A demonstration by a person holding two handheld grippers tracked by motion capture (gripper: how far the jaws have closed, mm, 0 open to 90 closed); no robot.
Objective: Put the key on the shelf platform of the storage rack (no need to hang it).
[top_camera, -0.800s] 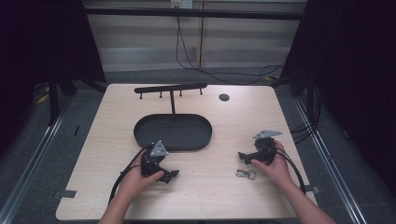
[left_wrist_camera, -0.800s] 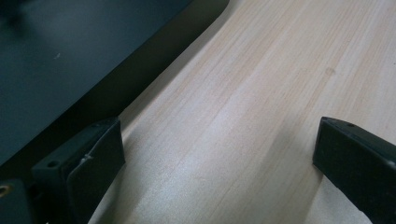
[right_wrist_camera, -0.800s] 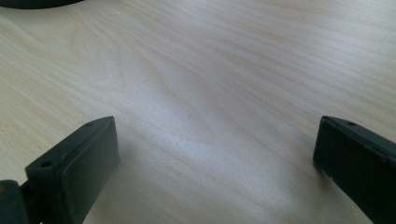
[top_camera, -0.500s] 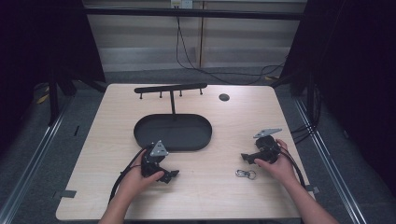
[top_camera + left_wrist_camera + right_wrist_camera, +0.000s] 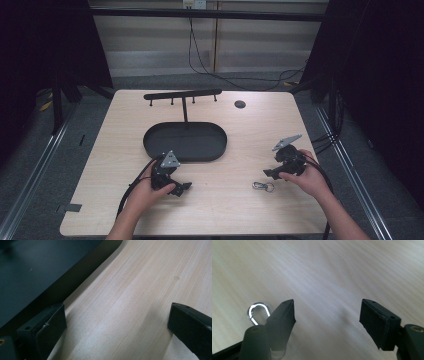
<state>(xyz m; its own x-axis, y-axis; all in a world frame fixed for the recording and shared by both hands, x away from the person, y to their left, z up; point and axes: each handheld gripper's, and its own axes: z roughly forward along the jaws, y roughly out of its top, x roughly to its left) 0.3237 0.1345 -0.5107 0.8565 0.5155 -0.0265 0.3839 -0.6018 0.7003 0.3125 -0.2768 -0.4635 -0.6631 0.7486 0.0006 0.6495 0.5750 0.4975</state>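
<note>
A small silver clip (image 5: 262,186) lies on the wooden table, front right. My right gripper (image 5: 270,173) hovers just above and right of it, jaws open with bare wood between them. In the right gripper view the clip's loop (image 5: 258,310) peeks out left of the left jaw, outside the open right gripper (image 5: 328,312). My left gripper (image 5: 181,188) rests low on the table in front of the black oval tray (image 5: 150,142), open. The left gripper view has only wood between the jaws of the left gripper (image 5: 117,312), with the tray (image 5: 37,270) at upper left.
A black T-shaped hanger bar (image 5: 182,94) with small pegs rises on a post from the tray's far side. A small black disc (image 5: 240,104) sits near the table's back right. Cables trail from both grippers toward the front edge.
The right gripper has drifted slightly to the right, away from the clip. The left gripper and the clip have stayed where they were.
</note>
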